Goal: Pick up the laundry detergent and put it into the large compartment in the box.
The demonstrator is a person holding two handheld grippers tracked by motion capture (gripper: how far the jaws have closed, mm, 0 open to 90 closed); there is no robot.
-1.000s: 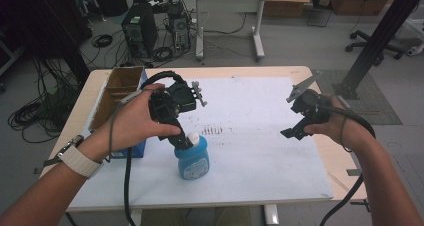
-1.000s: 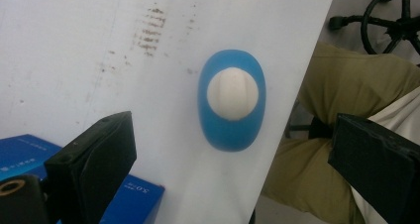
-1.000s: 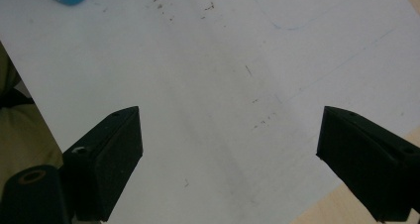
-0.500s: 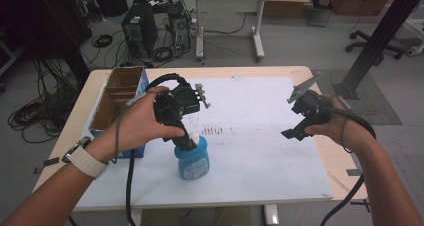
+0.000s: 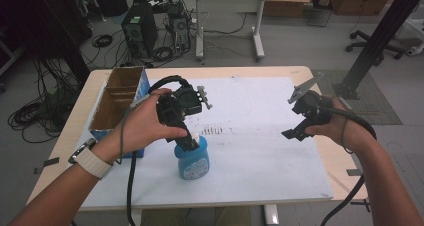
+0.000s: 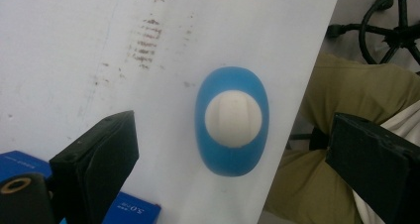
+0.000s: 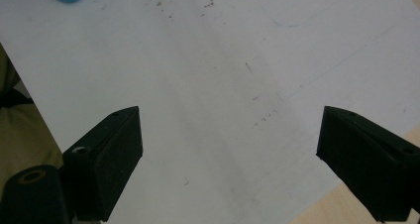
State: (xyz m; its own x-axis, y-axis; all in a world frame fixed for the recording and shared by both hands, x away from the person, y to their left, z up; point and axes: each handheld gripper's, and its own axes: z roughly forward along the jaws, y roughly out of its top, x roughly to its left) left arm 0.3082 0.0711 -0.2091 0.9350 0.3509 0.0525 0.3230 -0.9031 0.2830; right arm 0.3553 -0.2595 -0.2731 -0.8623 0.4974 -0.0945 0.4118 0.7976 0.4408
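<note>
Lowering the wide-open, empty left gripper (image 5: 189, 142) straight down should centre the blue bottle's (image 6: 232, 121) white cap (image 6: 233, 120) between its jaws before closing; bottle stands upright on the desk (image 5: 260, 151), right gripper (image 5: 299, 111) open, empty, well apart.

The squat plastic bottle (image 5: 192, 158) is bright blue with a cream-white round cap (image 6: 233, 119). The white paper sheet (image 5: 260, 151) covering the pale wooden table (image 5: 345, 173) carries rows of small brown-red smudges (image 5: 216, 131). The open cardboard box (image 5: 120, 98) is brown inside, blue outside. Both grippers' jaws are matte black.
</note>
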